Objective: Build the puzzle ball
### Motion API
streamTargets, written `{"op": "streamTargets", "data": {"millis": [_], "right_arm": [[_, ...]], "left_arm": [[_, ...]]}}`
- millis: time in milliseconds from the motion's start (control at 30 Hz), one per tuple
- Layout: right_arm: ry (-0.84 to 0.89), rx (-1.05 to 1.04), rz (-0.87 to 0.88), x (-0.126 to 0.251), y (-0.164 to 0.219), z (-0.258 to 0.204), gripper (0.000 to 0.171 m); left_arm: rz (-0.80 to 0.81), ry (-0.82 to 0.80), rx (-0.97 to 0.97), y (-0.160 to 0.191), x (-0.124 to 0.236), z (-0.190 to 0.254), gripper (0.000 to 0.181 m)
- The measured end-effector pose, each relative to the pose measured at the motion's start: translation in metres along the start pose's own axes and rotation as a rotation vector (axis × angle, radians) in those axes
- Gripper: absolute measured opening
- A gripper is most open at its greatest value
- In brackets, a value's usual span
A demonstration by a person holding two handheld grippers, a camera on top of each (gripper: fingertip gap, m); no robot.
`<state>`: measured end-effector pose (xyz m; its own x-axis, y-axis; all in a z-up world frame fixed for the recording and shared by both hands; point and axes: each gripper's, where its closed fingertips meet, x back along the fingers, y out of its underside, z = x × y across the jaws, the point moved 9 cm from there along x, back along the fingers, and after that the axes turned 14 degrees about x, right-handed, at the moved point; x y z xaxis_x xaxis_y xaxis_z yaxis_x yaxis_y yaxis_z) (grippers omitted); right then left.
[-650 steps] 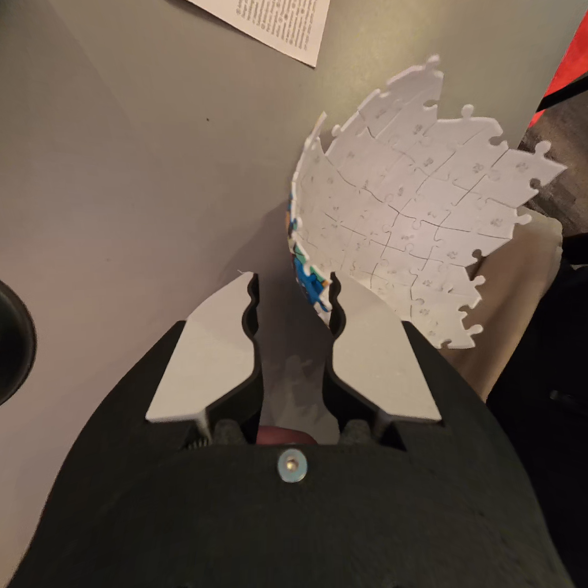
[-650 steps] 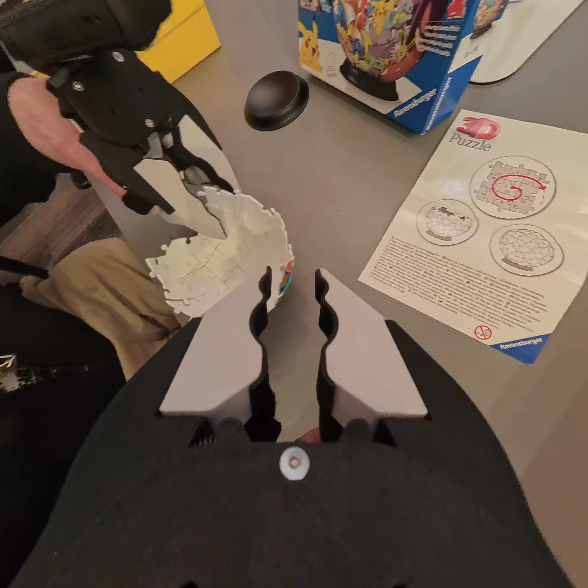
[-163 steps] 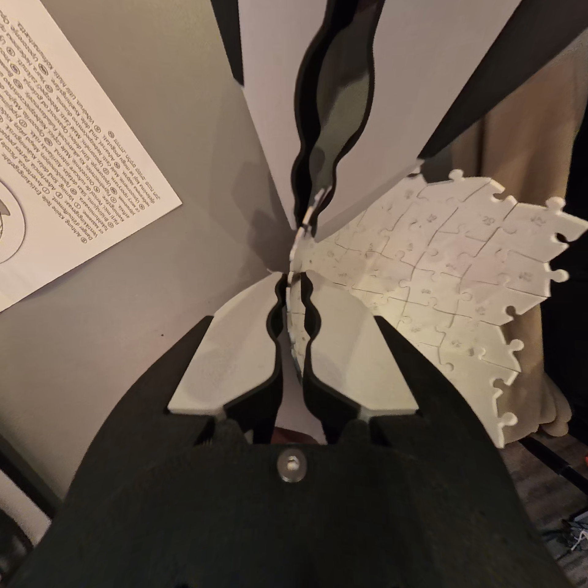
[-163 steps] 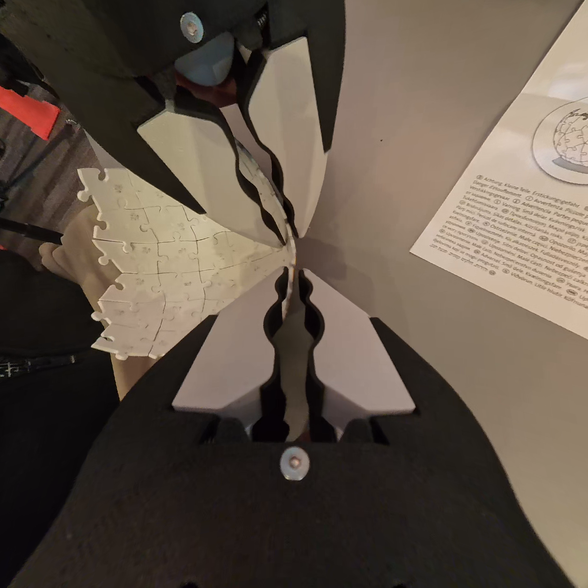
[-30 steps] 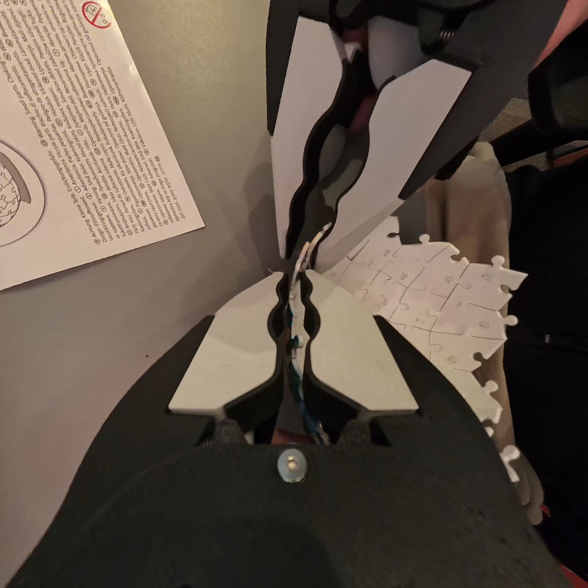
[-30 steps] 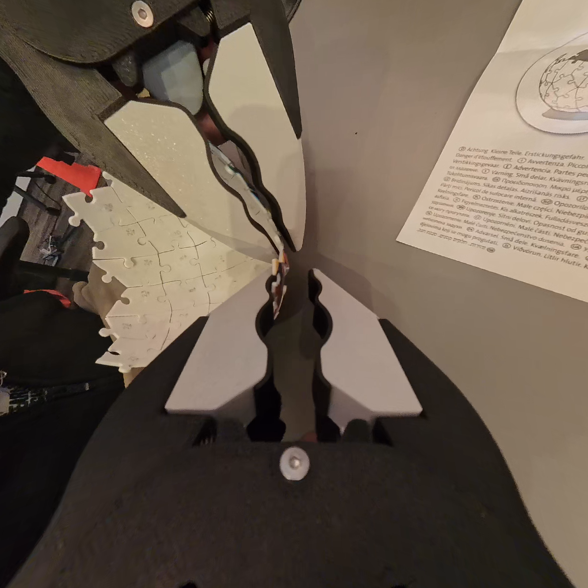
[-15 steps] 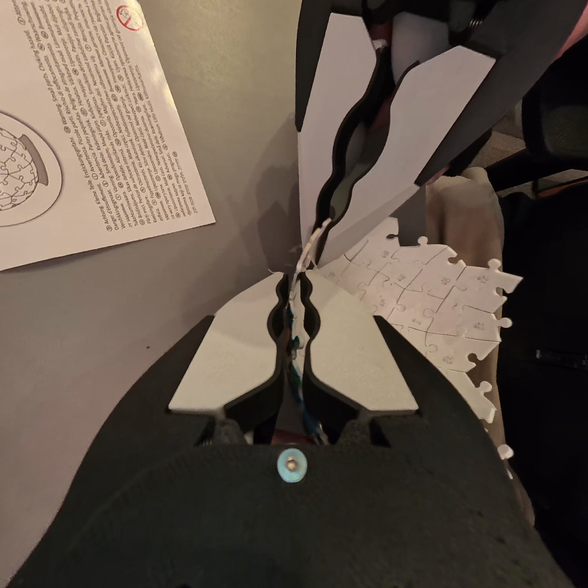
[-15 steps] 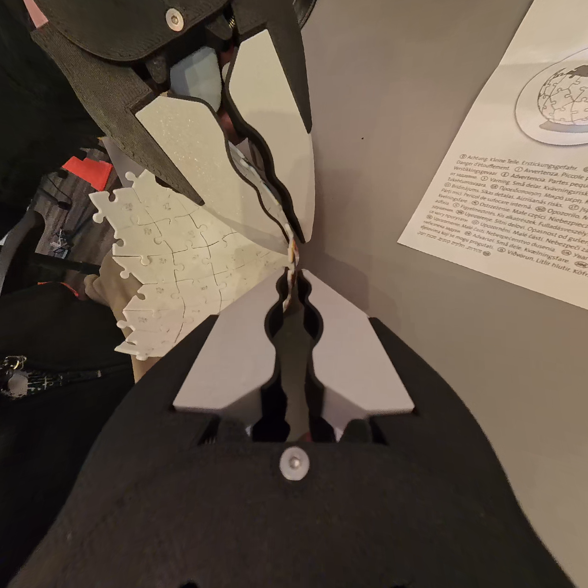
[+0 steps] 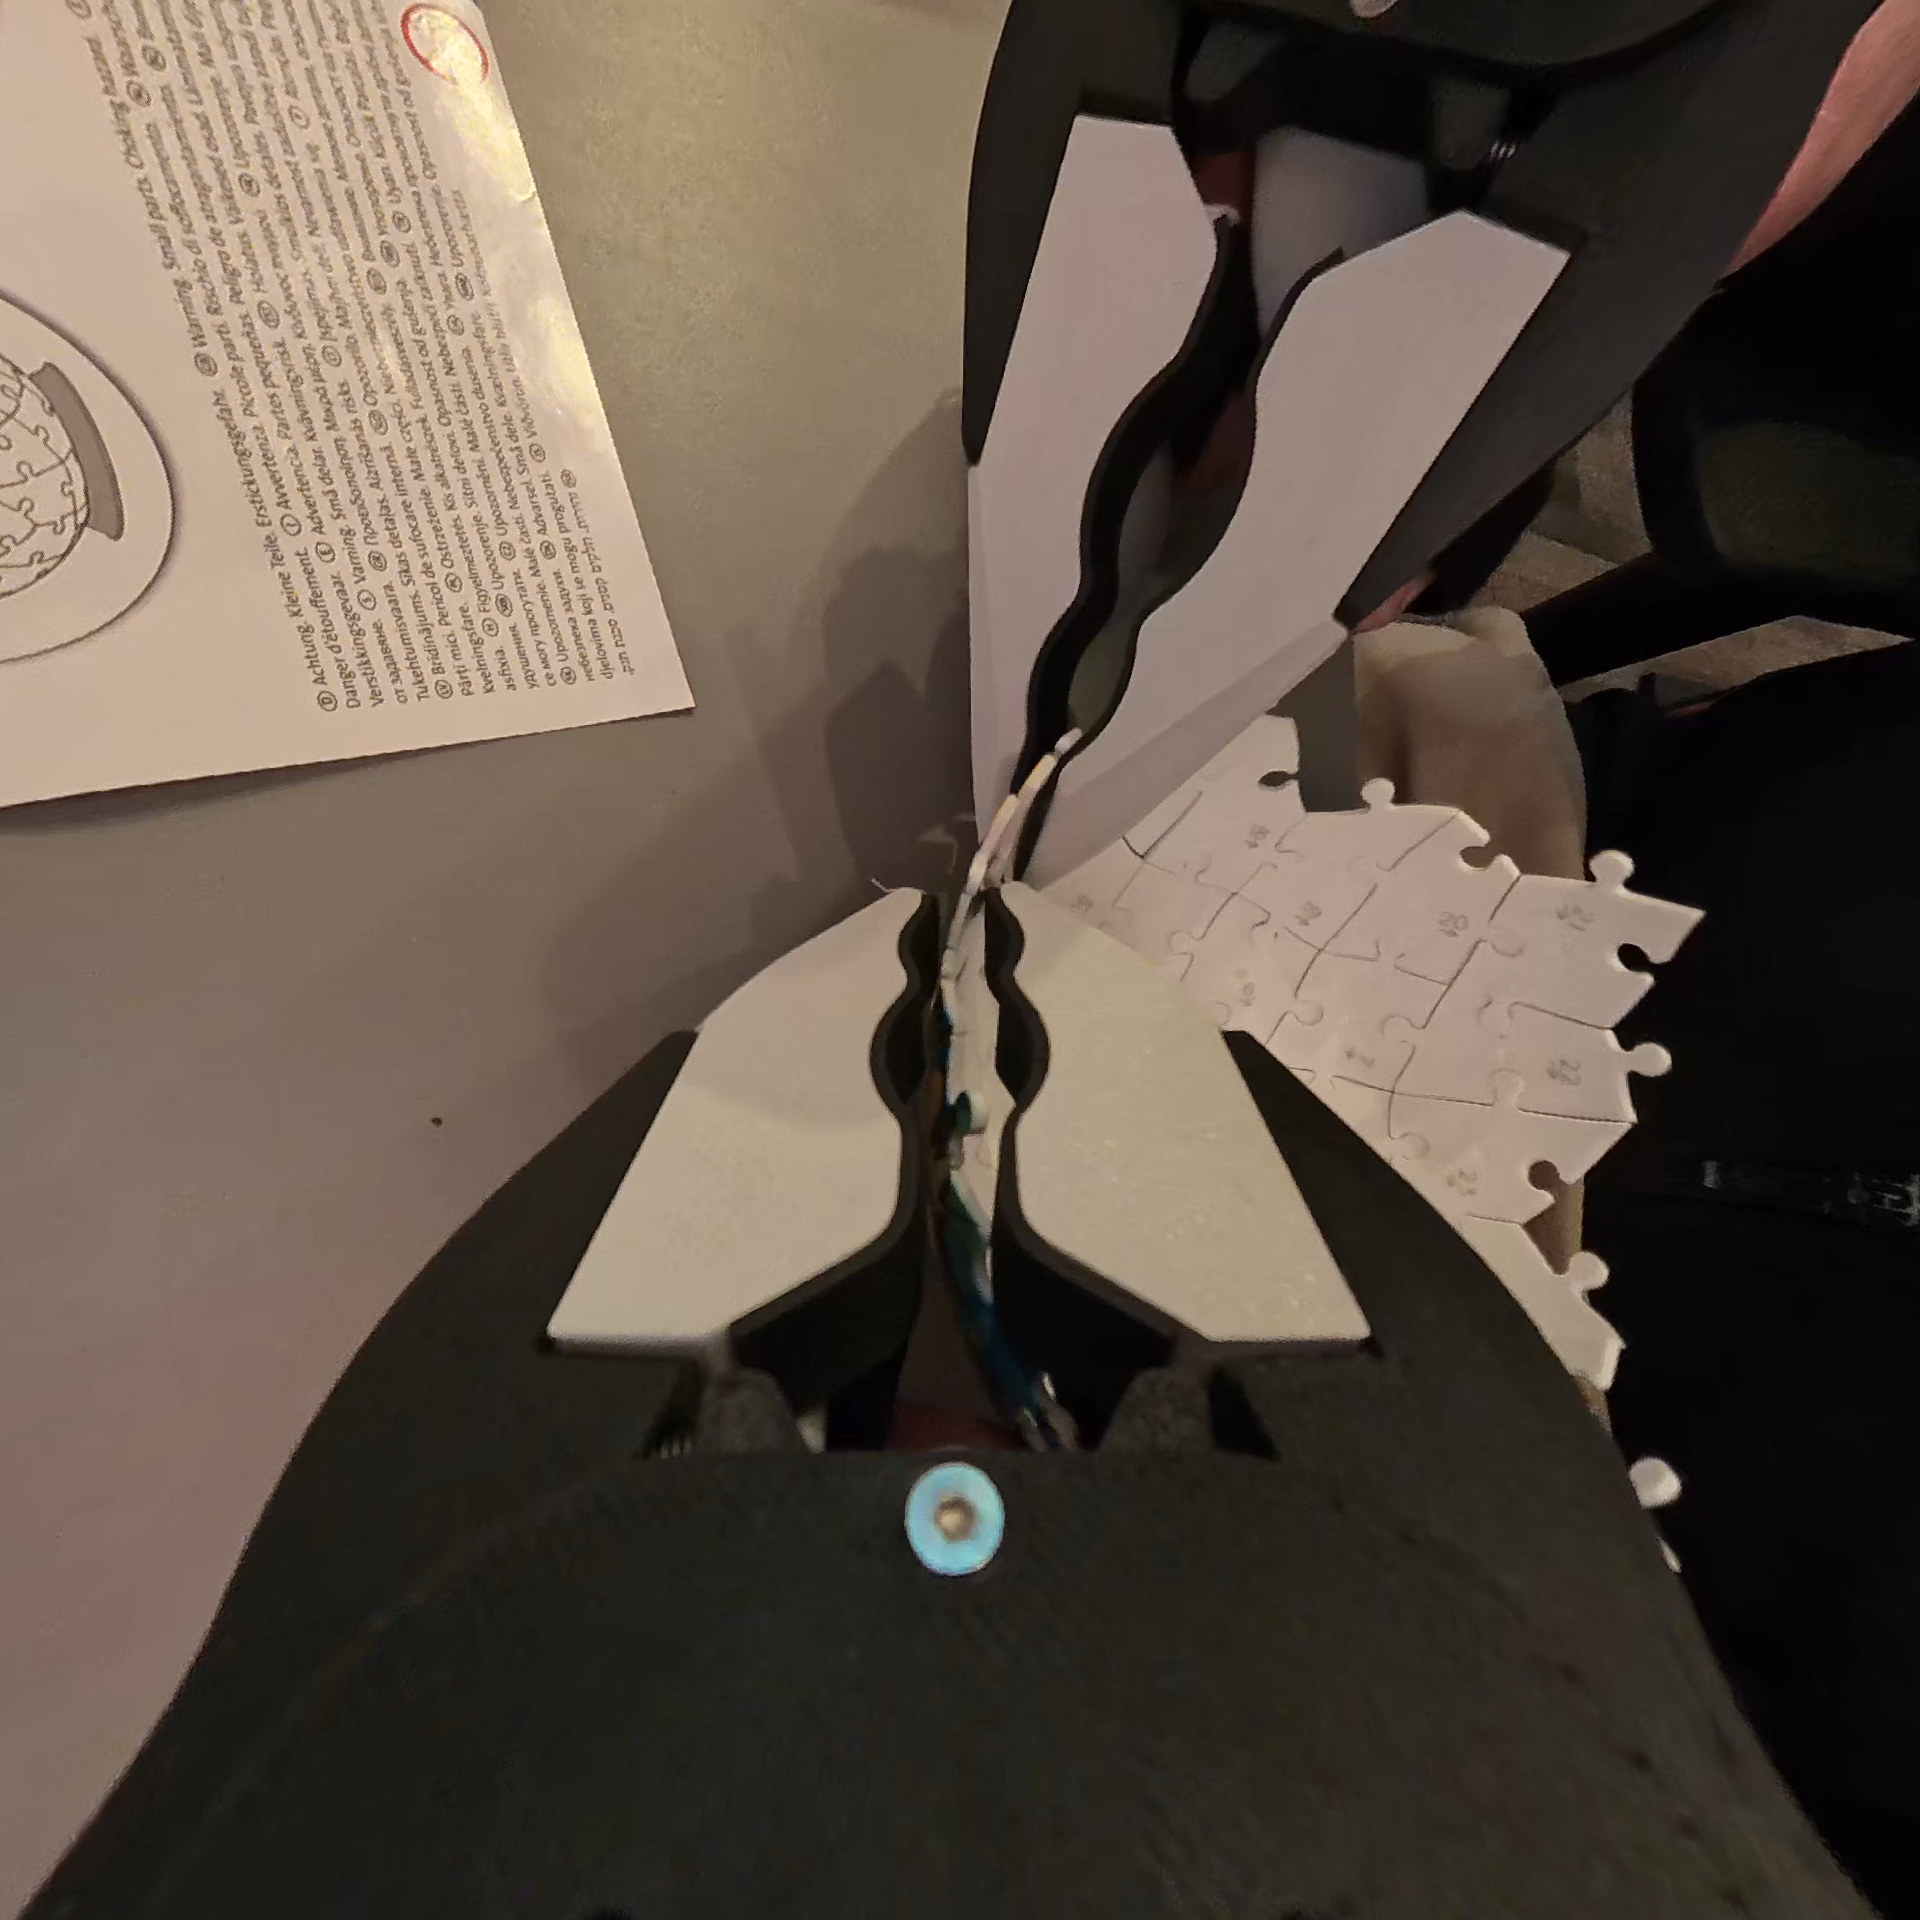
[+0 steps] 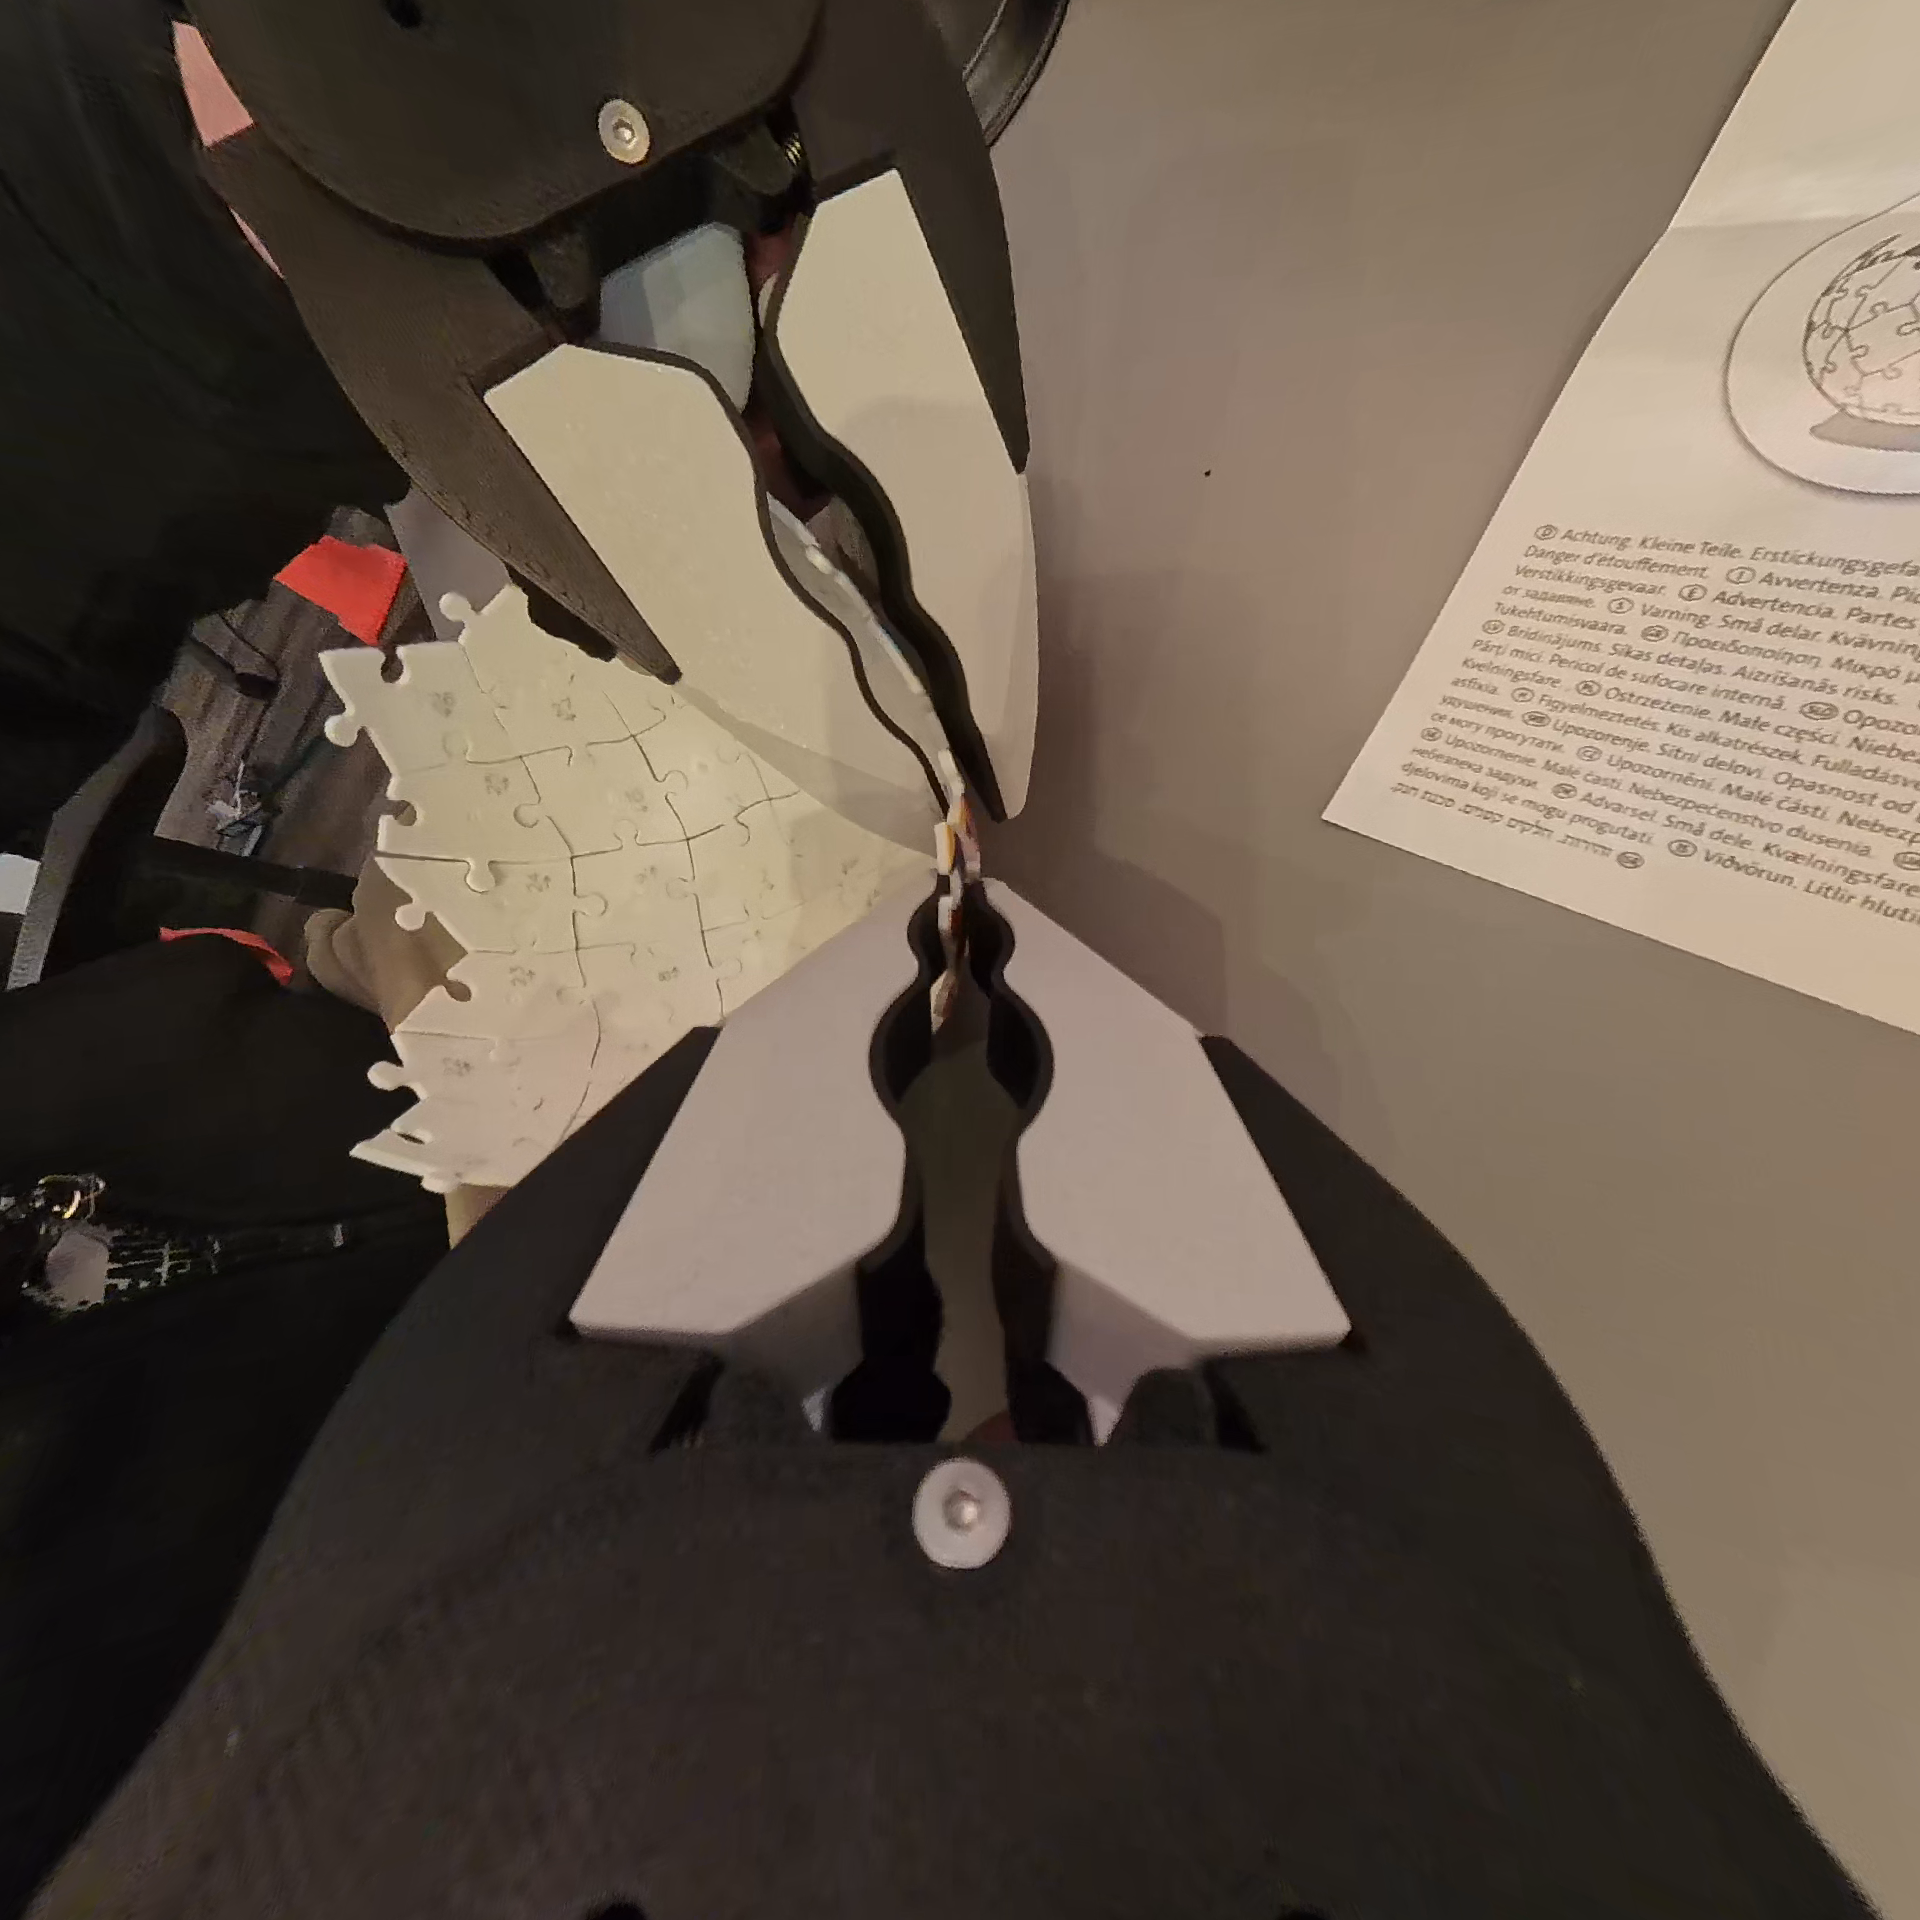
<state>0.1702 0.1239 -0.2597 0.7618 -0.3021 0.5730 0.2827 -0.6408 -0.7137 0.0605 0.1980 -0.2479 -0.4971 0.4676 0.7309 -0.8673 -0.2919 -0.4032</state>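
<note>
Your left wrist camera sits right behind its own black, white-faced gripper and looks along the fingers, down at the grey matte tabletop, very close. Your right wrist camera does likewise behind its gripper, facing the opposite way, so each view meets the other gripper tip to tip at the top. Both views share the curved white assembled shell of jigsaw pieces, the printed white paper instruction sheet, and the tabletop between them.
</note>
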Motion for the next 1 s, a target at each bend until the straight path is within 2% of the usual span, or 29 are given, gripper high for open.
{"op": "streamTargets", "data": {"millis": [267, 600, 667, 767, 1000], "right_arm": [[0.011, -0.005, -0.016, -0.002, 0.0, 0.002, 0.001], [-0.004, -0.014, -0.032, -0.003, 0.002, 0.001, 0.0], [-0.002, -0.015, -0.033, -0.003, 0.002, 0.001, 0.001], [0.004, -0.012, -0.037, -0.004, 0.002, 0.001, 0.001], [0.022, -0.029, -0.03, -0.001, 0.003, 0.004, 0.004]], "left_arm": [[-0.065, -0.052, -0.098, -0.006, 0.0, 0.001, 0.008], [-0.116, -0.032, -0.165, -0.011, -0.002, 0.002, 0.008], [-0.104, 0.009, -0.158, -0.011, -0.001, 0.003, 0.015], [-0.108, -0.005, -0.159, -0.013, -0.002, 0.002, 0.008], [-0.117, 0.001, -0.158, -0.013, -0.002, 0.001, 0.004]]}}
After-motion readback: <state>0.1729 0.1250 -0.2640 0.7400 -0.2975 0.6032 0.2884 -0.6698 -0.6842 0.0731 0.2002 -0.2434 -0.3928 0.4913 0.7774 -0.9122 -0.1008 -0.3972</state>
